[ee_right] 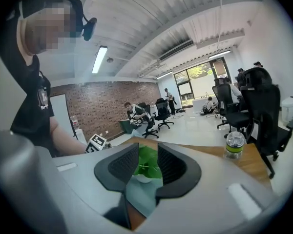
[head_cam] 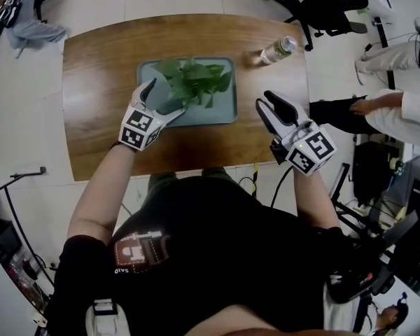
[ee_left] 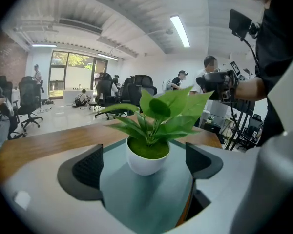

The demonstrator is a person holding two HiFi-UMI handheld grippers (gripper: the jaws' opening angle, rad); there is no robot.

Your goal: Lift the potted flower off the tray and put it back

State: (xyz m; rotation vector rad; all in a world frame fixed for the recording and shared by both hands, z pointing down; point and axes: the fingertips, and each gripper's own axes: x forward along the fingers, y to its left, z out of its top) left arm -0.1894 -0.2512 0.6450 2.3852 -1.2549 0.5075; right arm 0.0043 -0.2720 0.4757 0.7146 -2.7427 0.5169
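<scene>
With left gripper [head_cam: 161, 98] spread wide and empty, slide level around white pot [ee_left: 146, 162], below the leaves [ee_left: 167, 107], then clamp gently; leave right gripper [head_cam: 265, 101], barely parted, clear of tray [ee_left: 139, 201].

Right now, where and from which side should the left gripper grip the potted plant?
Probably the white pot by its round body, below the leaves, from the person's side: it stands upright on the tray, ahead of the open left gripper, leaves overhanging its rim.

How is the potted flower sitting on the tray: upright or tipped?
Upright. The white pot stands flat on the tray, rim level, leaves rising above it.
</scene>
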